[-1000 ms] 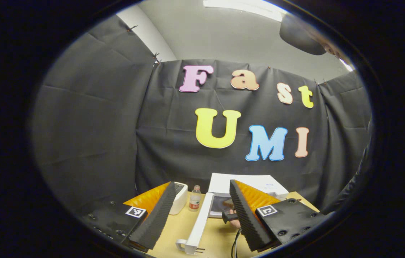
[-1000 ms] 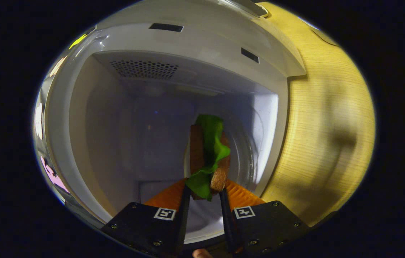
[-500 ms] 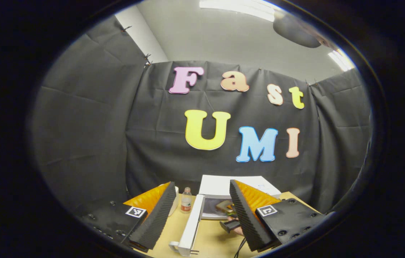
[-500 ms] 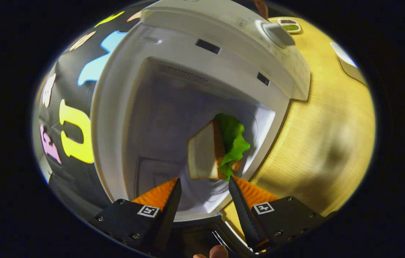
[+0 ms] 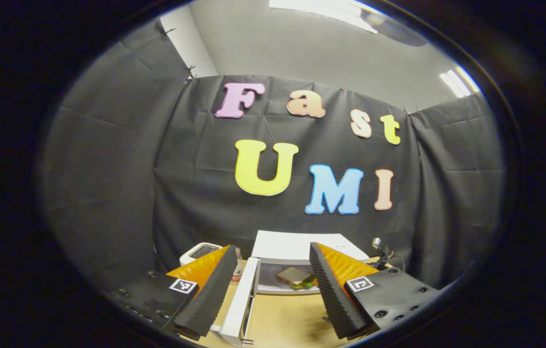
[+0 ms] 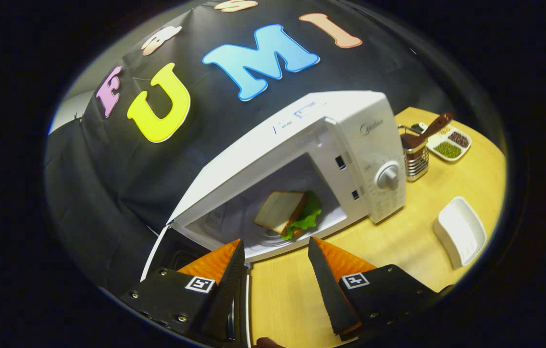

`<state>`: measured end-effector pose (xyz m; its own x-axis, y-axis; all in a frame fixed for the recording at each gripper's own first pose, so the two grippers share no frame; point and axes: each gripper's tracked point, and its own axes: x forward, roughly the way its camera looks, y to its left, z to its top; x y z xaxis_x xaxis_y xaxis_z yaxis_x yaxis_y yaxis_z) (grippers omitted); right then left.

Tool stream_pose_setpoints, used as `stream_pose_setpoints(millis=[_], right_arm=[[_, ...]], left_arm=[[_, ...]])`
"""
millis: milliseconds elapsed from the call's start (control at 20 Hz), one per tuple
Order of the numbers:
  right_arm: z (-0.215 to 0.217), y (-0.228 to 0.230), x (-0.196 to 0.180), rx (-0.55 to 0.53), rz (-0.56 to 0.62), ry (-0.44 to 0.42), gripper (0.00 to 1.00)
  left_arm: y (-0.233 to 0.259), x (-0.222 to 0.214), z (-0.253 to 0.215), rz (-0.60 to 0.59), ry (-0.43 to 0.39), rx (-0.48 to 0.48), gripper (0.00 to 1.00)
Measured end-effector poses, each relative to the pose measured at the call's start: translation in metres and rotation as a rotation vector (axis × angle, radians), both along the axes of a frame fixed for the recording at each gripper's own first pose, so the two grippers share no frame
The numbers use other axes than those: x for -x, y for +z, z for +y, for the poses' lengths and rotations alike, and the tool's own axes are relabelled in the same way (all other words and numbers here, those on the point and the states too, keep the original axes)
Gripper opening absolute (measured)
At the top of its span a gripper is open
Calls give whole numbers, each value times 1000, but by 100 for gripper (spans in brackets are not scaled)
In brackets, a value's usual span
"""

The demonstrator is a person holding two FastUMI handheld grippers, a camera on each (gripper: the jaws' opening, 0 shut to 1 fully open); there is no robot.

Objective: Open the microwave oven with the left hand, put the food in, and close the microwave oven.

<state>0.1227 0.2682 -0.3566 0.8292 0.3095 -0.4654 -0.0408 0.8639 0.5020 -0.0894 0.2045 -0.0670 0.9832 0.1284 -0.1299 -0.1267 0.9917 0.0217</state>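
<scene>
The white microwave oven [image 6: 364, 140] stands on the wooden table with its door [image 5: 239, 304] swung wide open to the left. A sandwich [image 6: 285, 212] with green lettuce lies inside on the turntable; in the left gripper view the sandwich [image 5: 294, 277] sits in the open cavity of the microwave oven [image 5: 302, 246]. My right gripper [image 6: 273, 256] is open and empty, drawn back in front of the cavity above the table. My left gripper [image 5: 270, 270] is open with nothing between its fingers, hanging back from the door.
To the right of the oven a metal holder [image 6: 415, 154] carries a brown utensil, with a small tray of dishes [image 6: 447, 142] behind it and a white dish [image 6: 461, 232] nearer. A white appliance [image 5: 198, 251] and a bottle [image 5: 237, 270] stand left of the door.
My right gripper let go of the sandwich inside the oven, opened and pulled back out. The left gripper view has shifted, and the right gripper and hand are gone from it.
</scene>
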Motion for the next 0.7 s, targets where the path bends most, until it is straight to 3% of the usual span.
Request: stream_pose_setpoints(millis=[700], right_arm=[[-118,181,75,303,-387,-16,80]], left_arm=[[-18,-36,-20,0,-72,-58,94]])
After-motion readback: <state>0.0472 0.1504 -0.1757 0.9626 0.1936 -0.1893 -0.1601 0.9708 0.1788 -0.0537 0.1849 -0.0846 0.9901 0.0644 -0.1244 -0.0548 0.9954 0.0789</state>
